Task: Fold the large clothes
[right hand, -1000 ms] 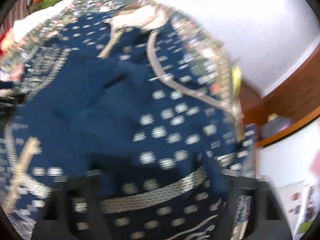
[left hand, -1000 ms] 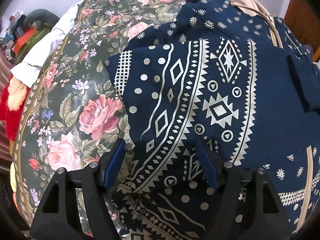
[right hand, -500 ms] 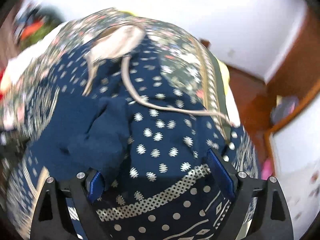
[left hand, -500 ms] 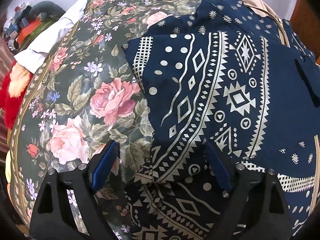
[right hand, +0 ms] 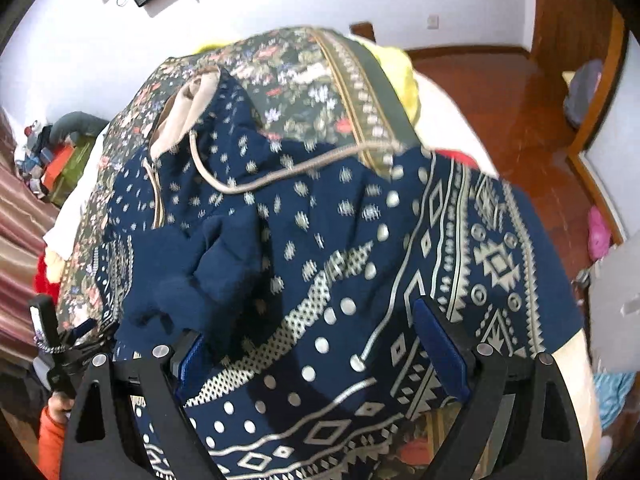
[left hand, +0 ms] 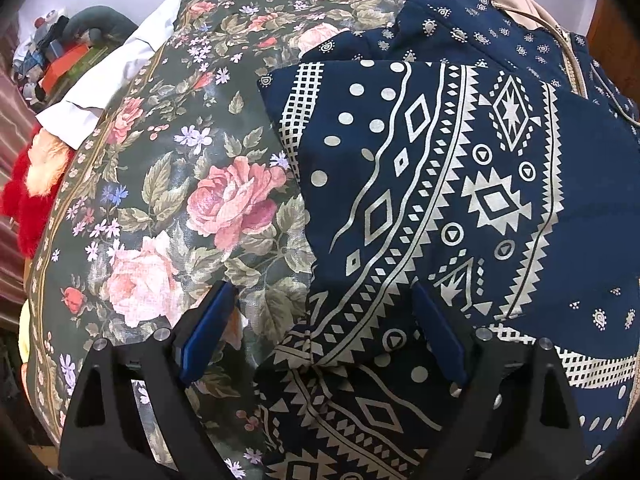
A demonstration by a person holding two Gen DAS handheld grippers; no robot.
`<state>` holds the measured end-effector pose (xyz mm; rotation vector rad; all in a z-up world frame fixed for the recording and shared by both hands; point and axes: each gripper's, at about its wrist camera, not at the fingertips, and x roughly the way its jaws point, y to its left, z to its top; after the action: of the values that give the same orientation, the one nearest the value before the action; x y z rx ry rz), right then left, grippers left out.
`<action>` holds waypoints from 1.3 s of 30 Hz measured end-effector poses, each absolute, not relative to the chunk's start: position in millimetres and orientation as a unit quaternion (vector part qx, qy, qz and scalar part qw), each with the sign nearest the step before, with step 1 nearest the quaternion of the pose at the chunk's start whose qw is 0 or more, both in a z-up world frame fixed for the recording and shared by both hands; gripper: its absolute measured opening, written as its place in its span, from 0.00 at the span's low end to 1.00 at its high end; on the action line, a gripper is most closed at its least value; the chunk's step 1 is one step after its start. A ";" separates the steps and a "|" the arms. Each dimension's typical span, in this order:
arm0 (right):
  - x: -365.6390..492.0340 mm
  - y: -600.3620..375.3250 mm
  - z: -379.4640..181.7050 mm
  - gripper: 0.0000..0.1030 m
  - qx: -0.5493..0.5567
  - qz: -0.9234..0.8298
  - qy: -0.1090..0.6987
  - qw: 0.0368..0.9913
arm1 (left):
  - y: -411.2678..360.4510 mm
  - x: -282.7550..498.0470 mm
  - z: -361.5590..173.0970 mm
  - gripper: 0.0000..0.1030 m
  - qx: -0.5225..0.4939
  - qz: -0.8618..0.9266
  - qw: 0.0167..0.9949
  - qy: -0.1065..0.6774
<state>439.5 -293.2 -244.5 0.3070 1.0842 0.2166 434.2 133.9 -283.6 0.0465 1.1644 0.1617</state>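
Observation:
A large navy garment (left hand: 460,184) with a silver geometric print lies on a floral bedspread (left hand: 168,184). One side is folded over the middle. Its beige-lined hood and drawstring lie at the far end (right hand: 188,108). My left gripper (left hand: 320,332) is open and empty, just above the garment's folded left edge. My right gripper (right hand: 316,352) is open and empty, above the garment's patterned hem, with cloth lying between its blue pads (right hand: 440,352) without being pinched. The left gripper shows at the left edge of the right wrist view (right hand: 60,344).
White and red bedding (left hand: 60,120) and a pile of clutter (left hand: 60,60) lie past the bed's left side. A wooden floor (right hand: 500,100) and a wooden door frame (right hand: 592,80) are on the right. Yellow cloth (right hand: 400,68) lies at the bed's far edge.
The left gripper has drawn back and to the left off the garment. The right gripper has pulled back and swung right, so more of the room and the patterned hem show.

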 end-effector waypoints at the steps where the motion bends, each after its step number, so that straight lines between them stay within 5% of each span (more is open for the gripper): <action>1: 439.1 -292.3 -246.8 0.88 0.133 0.112 0.519 0.837 | 134.5 434.3 -283.3 0.89 0.022 0.074 0.831 0.550; 5: 424.3 -267.1 -235.1 0.88 0.023 0.151 0.511 0.846 | 130.9 433.2 -273.0 0.77 0.041 0.042 0.826 0.560; 9: 402.3 -230.7 -209.1 0.88 -0.083 0.173 0.452 0.871 | 116.6 431.5 -246.4 0.77 0.058 0.017 0.840 0.540; 15: 419.6 -192.6 -207.0 0.91 -0.071 0.199 0.447 0.869 | 78.6 441.8 -219.3 0.77 0.033 -0.037 0.858 0.512; 22: 441.6 -155.9 -250.2 0.91 -0.119 0.181 0.493 0.843 | 51.2 457.6 -254.8 0.78 0.046 -0.033 0.842 0.536; 39: 432.9 -325.8 -213.6 0.91 -0.093 -0.022 0.457 0.884 | 57.1 452.7 -259.1 0.85 0.026 -0.014 0.842 0.539</action>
<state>432.9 -325.8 -213.6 -0.1939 0.9510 -0.0450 452.7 57.1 -259.1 0.0553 1.1394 -0.0288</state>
